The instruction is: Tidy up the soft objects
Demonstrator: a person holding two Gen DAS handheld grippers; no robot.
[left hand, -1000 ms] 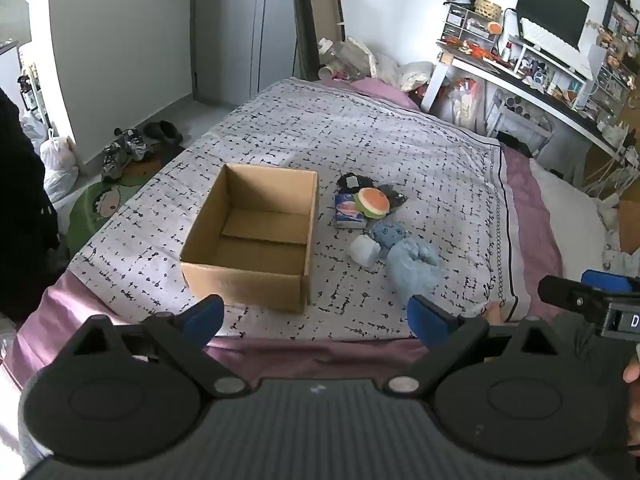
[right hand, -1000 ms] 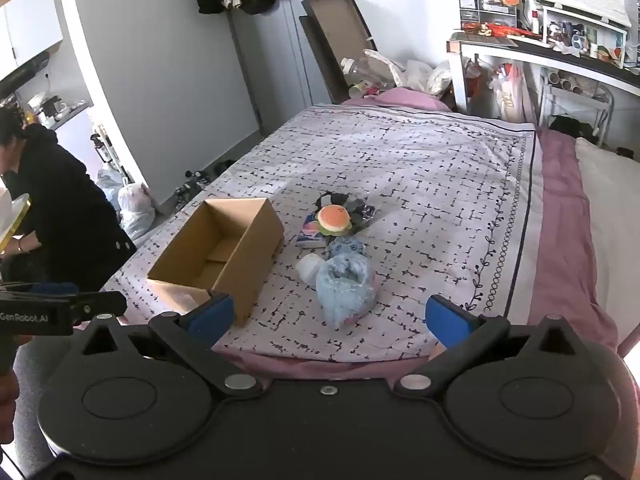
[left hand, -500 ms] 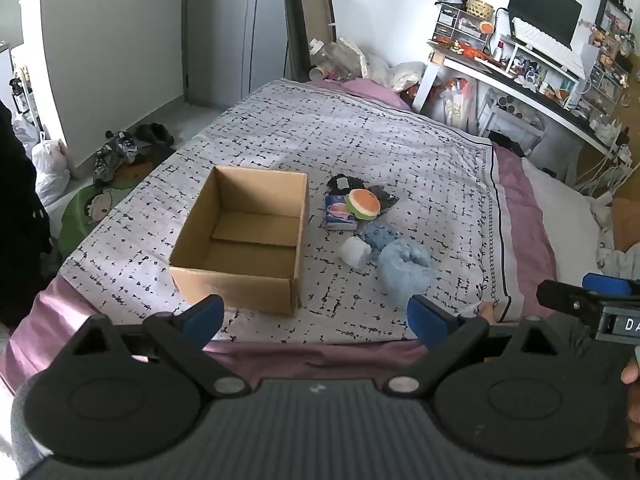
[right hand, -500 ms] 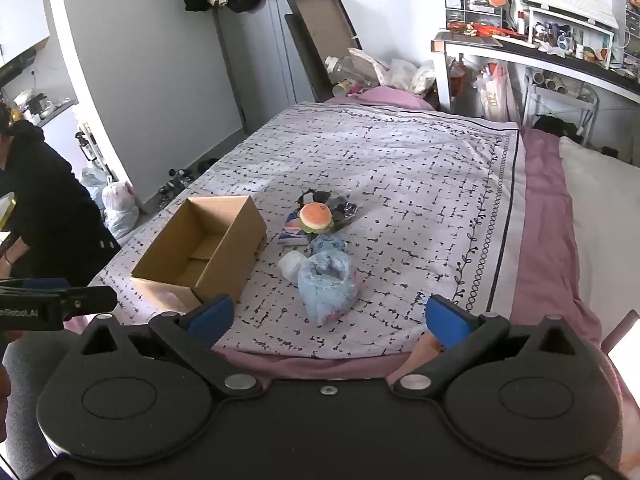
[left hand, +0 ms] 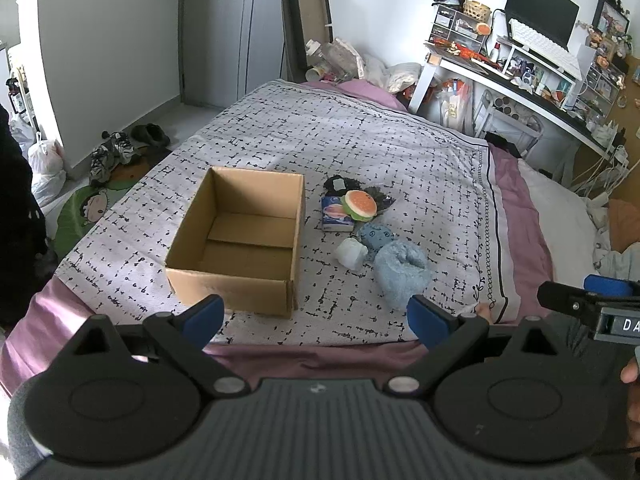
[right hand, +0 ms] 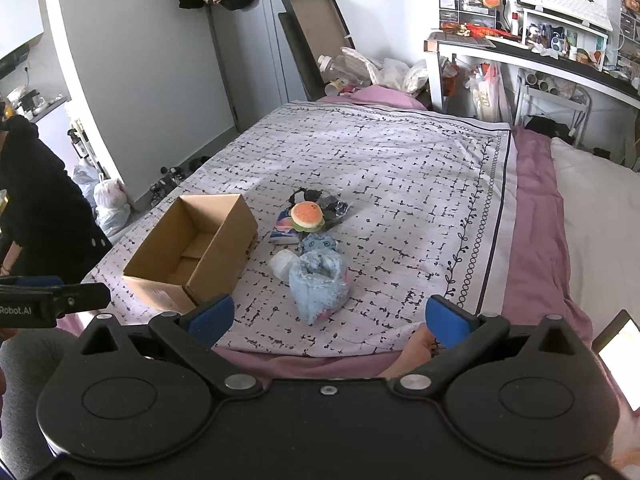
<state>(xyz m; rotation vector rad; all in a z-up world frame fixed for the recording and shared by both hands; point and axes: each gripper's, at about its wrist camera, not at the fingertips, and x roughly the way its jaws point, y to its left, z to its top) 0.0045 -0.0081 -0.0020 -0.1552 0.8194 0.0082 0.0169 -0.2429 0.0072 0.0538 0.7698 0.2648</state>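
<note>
An open cardboard box (left hand: 240,244) (right hand: 196,252) stands empty on the patterned bedspread (left hand: 360,152). To its right lies a small pile: a fluffy blue slipper (left hand: 402,272) (right hand: 318,284), a white roll (left hand: 351,253) (right hand: 283,264), a small blue plush (left hand: 375,235) (right hand: 318,243), a burger-shaped squishy (left hand: 360,205) (right hand: 306,216) on a tissue pack (left hand: 334,216), and dark items (left hand: 336,184) behind. My left gripper (left hand: 316,316) and right gripper (right hand: 327,316) are both open and empty, held above the bed's near edge, short of the pile.
A purple sheet (right hand: 532,220) borders the bedspread at the near and right edges. A cluttered desk (left hand: 520,80) stands at the right, shoes (left hand: 116,152) and bags (left hand: 44,168) lie on the floor left. A person in black (right hand: 36,208) stands at the left.
Both grippers have drawn back and risen a little, so the bed, box and pile look slightly farther off. Nothing on the bed has moved. Both grippers stay open.
</note>
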